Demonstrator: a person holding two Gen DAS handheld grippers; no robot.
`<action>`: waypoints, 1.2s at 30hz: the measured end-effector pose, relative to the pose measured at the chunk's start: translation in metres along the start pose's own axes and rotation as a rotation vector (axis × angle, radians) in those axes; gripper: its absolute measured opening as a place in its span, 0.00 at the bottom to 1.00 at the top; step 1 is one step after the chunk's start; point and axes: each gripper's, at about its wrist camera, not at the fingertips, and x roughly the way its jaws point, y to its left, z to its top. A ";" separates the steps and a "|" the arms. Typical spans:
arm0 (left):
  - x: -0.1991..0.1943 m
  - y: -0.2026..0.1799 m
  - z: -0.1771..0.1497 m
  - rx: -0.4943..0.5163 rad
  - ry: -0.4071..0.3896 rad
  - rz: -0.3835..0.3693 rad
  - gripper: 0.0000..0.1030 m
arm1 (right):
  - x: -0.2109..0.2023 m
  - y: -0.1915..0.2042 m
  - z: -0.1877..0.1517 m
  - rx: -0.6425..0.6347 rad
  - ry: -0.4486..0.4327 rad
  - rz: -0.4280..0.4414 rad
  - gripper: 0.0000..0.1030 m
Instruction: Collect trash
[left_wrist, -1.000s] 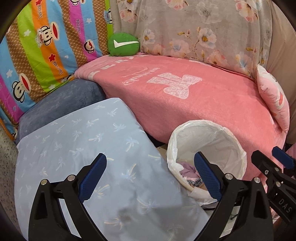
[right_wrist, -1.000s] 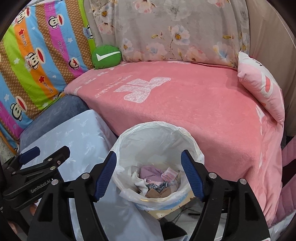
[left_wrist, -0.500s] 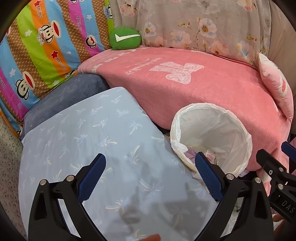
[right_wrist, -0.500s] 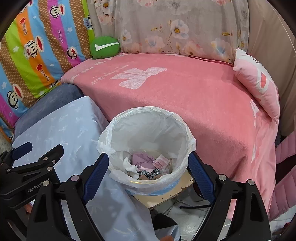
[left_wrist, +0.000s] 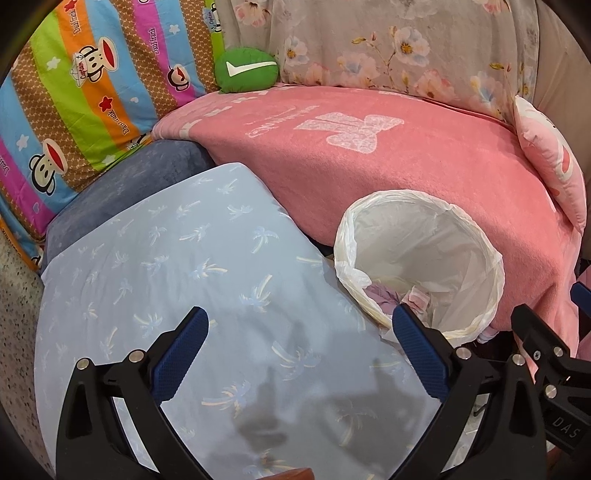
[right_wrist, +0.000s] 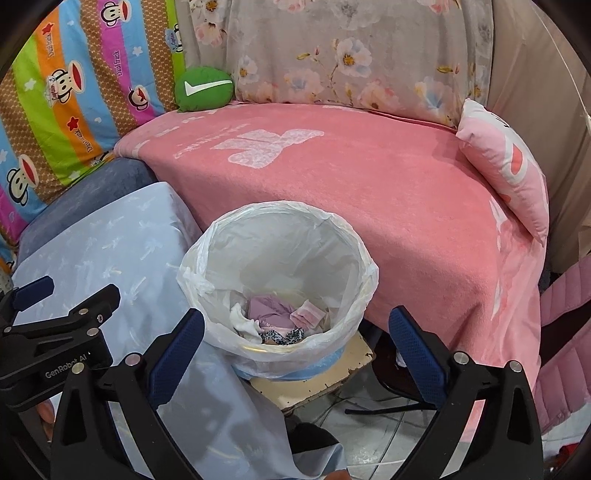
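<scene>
A bin lined with a white plastic bag (right_wrist: 343, 236) stands between a pale blue cloth and a pink blanket; it also shows in the left wrist view (left_wrist: 476, 229). Crumpled trash (right_wrist: 273, 317) lies at its bottom: purple, pink, white and spotted scraps. My right gripper (right_wrist: 295, 336) is open and empty, above the bin's near rim. My left gripper (left_wrist: 299, 332) is open and empty over the pale blue cloth (left_wrist: 177, 266), left of the bin. The left gripper also shows at the left edge of the right wrist view (right_wrist: 55, 325).
The pink blanket (right_wrist: 369, 177) covers a sofa seat behind the bin. A green cushion (right_wrist: 203, 88), a striped monkey-print quilt (right_wrist: 74, 81), a floral cover (right_wrist: 351, 55) and a pink pillow (right_wrist: 506, 162) surround it. The bin rests on a cream board (right_wrist: 325, 376) over tiled floor.
Both grippers have pulled back and up from the bin, so it sits farther away and more of the blue cloth and floor shows. Both stay open.
</scene>
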 end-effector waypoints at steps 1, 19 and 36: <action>0.000 -0.001 0.000 0.002 0.002 -0.002 0.93 | 0.000 0.000 0.000 0.000 0.002 0.000 0.94; 0.006 -0.008 -0.005 -0.007 0.040 -0.016 0.93 | 0.001 0.002 -0.008 -0.009 0.023 -0.011 0.94; 0.006 -0.010 -0.010 -0.028 0.043 -0.006 0.94 | 0.001 0.000 -0.015 -0.002 0.030 -0.018 0.94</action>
